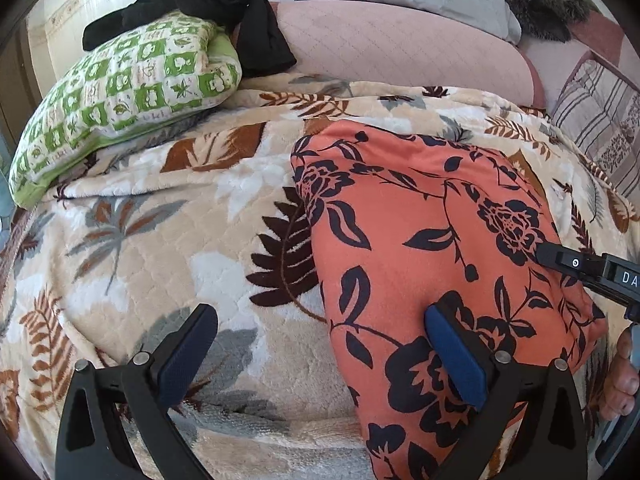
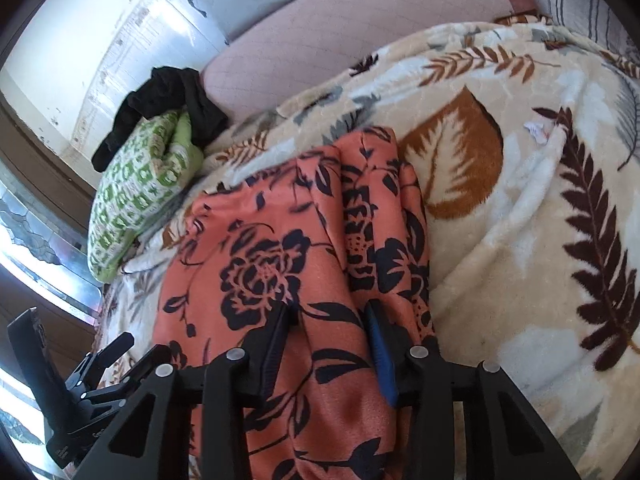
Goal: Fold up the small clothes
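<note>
While the orange floral garment (image 1: 440,248) lies folded on the leaf-print blanket (image 1: 160,240) at centre right of the left wrist frame, the left gripper (image 1: 320,356) hovers with fingers wide apart, one blue pad over the cloth's lower edge. At lower centre of the right wrist frame, the right gripper (image 2: 332,344) has its fingers clamped on a raised fold of the garment. A green checked pillow (image 1: 120,96) sits upper left.

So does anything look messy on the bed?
Yes: a black garment is bunched in a crumpled heap on the green checked pillow, unfolded. The orange flowered cloth lies in neat layers, with ridges bunched along one edge.
</note>
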Motion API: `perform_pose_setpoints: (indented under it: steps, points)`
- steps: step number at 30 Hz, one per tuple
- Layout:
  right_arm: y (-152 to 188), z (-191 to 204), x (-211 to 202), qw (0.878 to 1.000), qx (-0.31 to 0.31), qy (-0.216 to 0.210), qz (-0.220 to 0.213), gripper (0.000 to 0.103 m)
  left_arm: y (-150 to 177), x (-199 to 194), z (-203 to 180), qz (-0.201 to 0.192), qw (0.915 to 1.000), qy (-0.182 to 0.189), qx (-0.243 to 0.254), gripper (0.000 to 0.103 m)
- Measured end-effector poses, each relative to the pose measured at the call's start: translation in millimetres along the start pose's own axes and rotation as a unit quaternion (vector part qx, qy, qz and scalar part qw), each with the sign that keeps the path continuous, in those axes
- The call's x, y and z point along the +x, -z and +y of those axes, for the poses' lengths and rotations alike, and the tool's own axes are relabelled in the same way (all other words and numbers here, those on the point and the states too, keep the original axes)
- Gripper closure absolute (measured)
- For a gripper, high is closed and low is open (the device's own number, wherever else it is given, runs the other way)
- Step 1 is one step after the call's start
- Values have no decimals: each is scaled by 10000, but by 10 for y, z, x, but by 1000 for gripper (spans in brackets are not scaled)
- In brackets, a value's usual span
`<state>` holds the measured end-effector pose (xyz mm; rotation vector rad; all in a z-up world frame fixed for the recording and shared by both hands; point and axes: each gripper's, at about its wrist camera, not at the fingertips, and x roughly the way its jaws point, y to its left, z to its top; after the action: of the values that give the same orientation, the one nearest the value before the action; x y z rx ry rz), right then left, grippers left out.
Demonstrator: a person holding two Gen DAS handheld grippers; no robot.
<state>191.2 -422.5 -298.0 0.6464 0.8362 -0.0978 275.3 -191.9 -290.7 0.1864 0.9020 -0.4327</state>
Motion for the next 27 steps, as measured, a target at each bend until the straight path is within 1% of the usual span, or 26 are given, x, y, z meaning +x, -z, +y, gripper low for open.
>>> perform_pose_setpoints:
  steps: [2,3,5,6,7,8,9,10,11,14,17,19,21,23,27]
  points:
    - [-39,3,-63,10000,40,-59,-32,63,-34,-42,25,2,10000,79,-31,0]
    - [-55,-14,-105,9998,96,-130,-107,62,-46,-72,36,-67,10000,64,-31,0]
    - [-82,-64,-184,9990,212,-223,-311,58,-72,-131,70,-220,9997,-11,-116,0]
    - [-96,-94,-209,9987,260,-247,-359,58,-91,-146,94,-251,9995,19,-180,0]
    - [-115,-128,-233,9981,323,-314,-409,56,-108,-156,127,-262,9993,109,-251,0]
    - [-126,-169,-258,9976,394,-334,-463,52,-121,-156,163,-246,9990,200,-323,0]
    - [-133,-212,-284,9971,471,-301,-520,42,-131,-140,199,-200,9987,257,-398,0]
    - [-151,-246,-291,9965,543,-312,-562,36,-135,-111,234,-132,9983,306,-471,0]
    - [-160,-294,-297,9959,605,-353,-567,36,-131,-72,266,-45,9979,370,-538,0]
    - [-192,-454,-255,9944,849,-454,-434,35,-110,31,314,185,9959,560,-681,0]
    - [-190,-571,-187,9919,1039,-673,-287,34,-106,41,301,178,9950,689,-702,0]
    - [-179,-612,-128,9901,1114,-844,-161,33,-113,52,267,214,9937,863,-679,0]
    - [-166,-619,-90,9885,1142,-986,-110,33,-111,63,228,273,9914,1083,-678,0]
    - [-156,-601,-49,9886,1108,-1021,-39,33,-105,77,183,328,9897,1234,-642,0]
    - [-113,-583,63,9869,1131,-1137,185,32,-90,107,104,363,9889,1320,-578,0]
